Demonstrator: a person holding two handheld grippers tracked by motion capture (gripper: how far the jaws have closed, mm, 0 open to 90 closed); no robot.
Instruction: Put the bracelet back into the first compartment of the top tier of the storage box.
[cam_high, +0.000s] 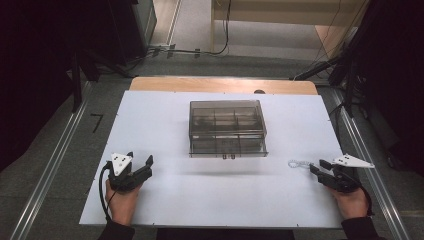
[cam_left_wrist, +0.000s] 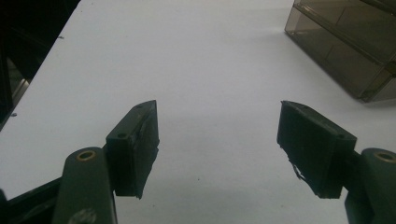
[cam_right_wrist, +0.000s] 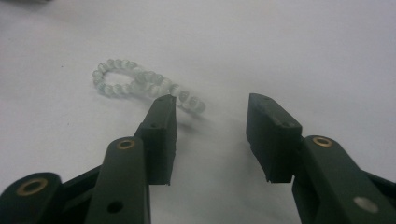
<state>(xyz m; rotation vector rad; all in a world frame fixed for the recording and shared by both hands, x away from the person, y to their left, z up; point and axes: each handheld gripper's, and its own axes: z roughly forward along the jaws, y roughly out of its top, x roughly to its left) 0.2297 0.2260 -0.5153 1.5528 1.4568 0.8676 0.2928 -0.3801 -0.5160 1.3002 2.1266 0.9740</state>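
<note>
Two grippers rest low on the white tabletop (cam_high: 165, 200), one per hand. Right gripper (cam_high: 316, 166) sits at the table's right edge w/ its tips aimed left, toward a small string of pale translucent beads, prob. a bracelet (cam_high: 298, 163), lying flat on the table just beyond the tips. In the right gripper view the bead string (cam_right_wrist: 140, 84) lies ahead and off to the left of the jaw gap: its near end runs up behind the left pad's tip, the loop end is farther out, and the long axis slants from upper left down toward that pad. The gap itself is bare table, so the beads aren't centred btwn the pads yet. Jaws roughly half open, holding nothing.

Left gripper (cam_high: 139, 161) is well apart on the left side; its own view shows the left gripper (cam_left_wrist: 217, 116) spread wide over bare table, nothing gripped.

Smoky transparent plastic organiser box w/ compartments (cam_high: 226, 128) sits mid-table, between both hands.

Right hand is clearly the nearer one to the beads. Judgement: next move needs a small shift toward the beads so the strand falls inside the gap before closing; closing as it stands would likely just nudge the end.
</note>
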